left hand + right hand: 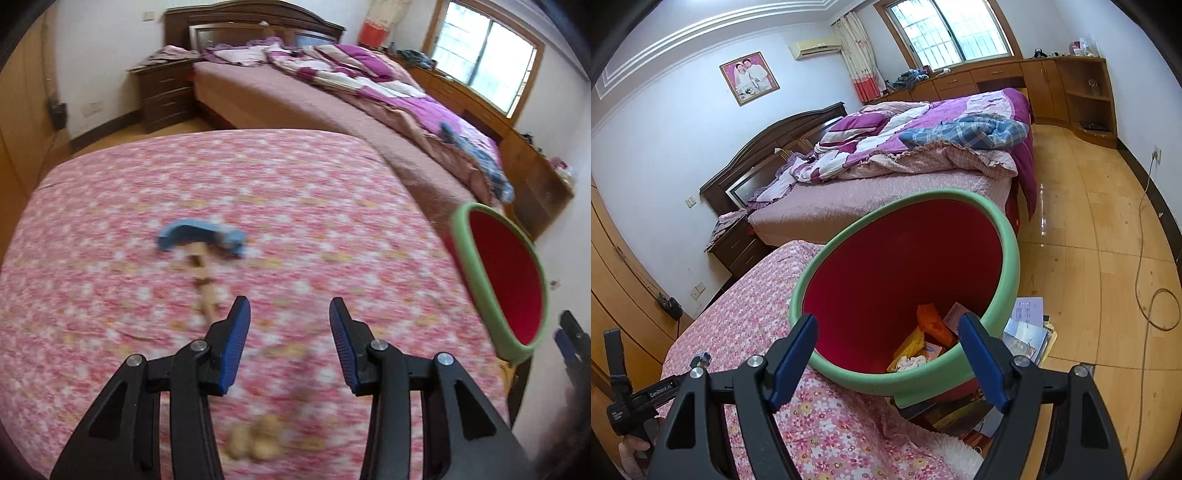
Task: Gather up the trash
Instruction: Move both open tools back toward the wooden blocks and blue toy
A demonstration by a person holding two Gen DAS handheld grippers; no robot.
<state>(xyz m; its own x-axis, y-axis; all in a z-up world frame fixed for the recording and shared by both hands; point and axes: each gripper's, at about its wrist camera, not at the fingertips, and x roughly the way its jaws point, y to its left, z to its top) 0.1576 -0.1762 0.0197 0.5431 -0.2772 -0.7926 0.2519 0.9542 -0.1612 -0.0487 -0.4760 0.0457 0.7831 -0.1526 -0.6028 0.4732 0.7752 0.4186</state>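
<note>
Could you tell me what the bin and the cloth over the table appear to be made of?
Bin: probably plastic; smooth matte red wall, thick green rim, keeps a rigid shape. Tablecloth: woven fabric, likely cotton; printed pink flowers, soft wrinkles and a draped edge.

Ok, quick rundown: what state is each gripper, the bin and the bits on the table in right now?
left gripper: open, empty, above the floral tablecloth
right gripper: open, empty, at the bin's near rim
bin: beside the table, tilted toward the camera, partly filled with wrappers
blue scrap: lying on the table, uncollected
tan strip: lying on the table, uncollected
peanuts: on the table near the left gripper, blurred
</note>
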